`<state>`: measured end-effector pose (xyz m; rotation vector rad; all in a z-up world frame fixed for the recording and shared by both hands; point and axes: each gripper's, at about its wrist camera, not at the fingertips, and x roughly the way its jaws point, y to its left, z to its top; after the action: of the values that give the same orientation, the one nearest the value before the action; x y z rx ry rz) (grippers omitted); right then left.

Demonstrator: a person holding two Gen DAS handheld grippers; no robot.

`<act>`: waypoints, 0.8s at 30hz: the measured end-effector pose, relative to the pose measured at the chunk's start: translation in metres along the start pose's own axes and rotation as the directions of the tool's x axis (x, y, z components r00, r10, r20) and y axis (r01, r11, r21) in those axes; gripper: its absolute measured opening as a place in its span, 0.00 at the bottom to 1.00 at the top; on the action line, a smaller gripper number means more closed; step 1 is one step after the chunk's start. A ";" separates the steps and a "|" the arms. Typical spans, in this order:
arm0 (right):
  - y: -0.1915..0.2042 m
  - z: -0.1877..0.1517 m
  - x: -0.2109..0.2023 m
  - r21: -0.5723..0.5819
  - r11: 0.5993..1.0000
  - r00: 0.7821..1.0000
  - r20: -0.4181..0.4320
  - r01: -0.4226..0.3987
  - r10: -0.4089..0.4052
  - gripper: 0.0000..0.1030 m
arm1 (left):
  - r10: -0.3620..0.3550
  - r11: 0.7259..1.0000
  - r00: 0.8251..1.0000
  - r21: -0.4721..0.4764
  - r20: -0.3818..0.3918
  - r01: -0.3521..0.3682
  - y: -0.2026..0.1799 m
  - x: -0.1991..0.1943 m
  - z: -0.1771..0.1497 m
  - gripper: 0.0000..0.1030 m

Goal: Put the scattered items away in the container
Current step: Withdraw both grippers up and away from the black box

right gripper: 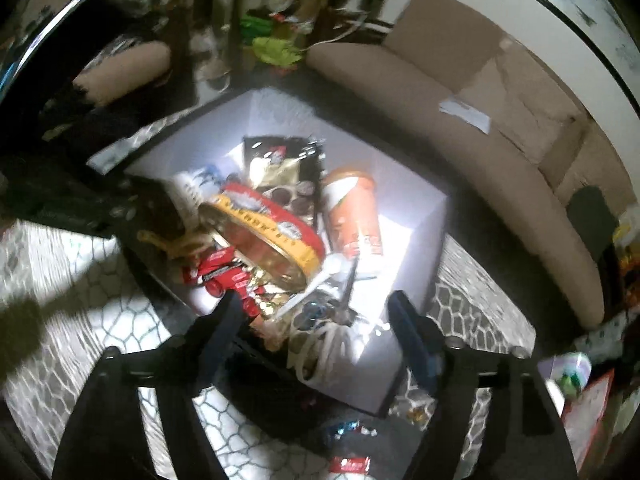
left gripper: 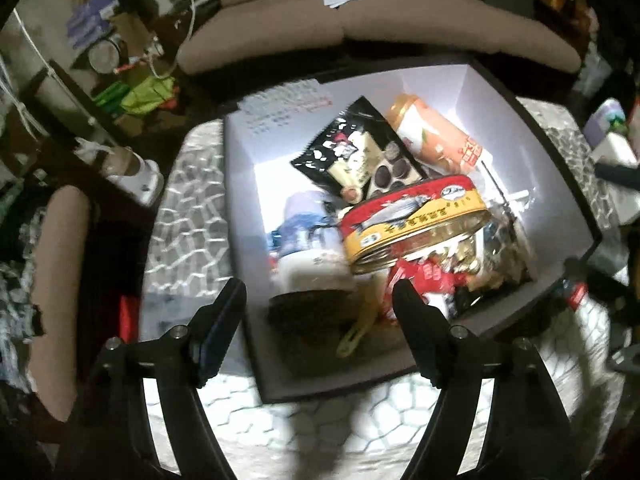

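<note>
Both my tools hang over the white-lined, dark-rimmed cardboard box (left gripper: pixel 248 148), tilted steeply down. Left gripper (left gripper: pixel 320 304) is spread wide, nothing between its jaws; right gripper (right gripper: pixel 314 316) likewise released. The oval red-and-yellow fish tin (left gripper: pixel 416 220) leans on the pile at centre, propped by packets, and the orange cup (left gripper: pixel 436 136) lies at one o'clock. Small wrapped sweets (right gripper: pixel 348 430) sit outside on the patterned cloth at six o'clock, so I judge they remain

White-walled box (left gripper: pixel 256 148), red-and-yellow fish tin (left gripper: pixel 416 220), orange bottle (left gripper: pixel 436 136), grey-and-white web-patterned cloth (left gripper: pixel 188 216).
</note>
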<state>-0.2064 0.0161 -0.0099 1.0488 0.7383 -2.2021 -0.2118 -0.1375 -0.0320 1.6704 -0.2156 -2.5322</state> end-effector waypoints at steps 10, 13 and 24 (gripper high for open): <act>-0.008 0.008 -0.093 0.097 0.995 0.999 0.029 0.025 -0.028 0.81 | -0.020 0.995 0.999 -0.099 0.047 0.024 0.029 -0.105 -0.003 0.82; -0.004 0.006 -0.123 0.155 0.987 0.998 0.039 0.043 -0.049 0.84 | -0.009 0.992 0.996 -0.121 0.092 0.021 0.027 -0.132 -0.015 0.83; 0.027 -0.013 -0.204 0.198 0.977 0.992 0.082 0.077 -0.095 0.84 | -0.110 0.977 0.978 -0.163 0.178 0.139 0.009 -0.214 -0.073 0.83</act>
<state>-0.0758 0.0609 0.1428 1.0185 0.5460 -2.4182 -0.0606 -0.1161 0.1351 1.4514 0.1011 -2.6949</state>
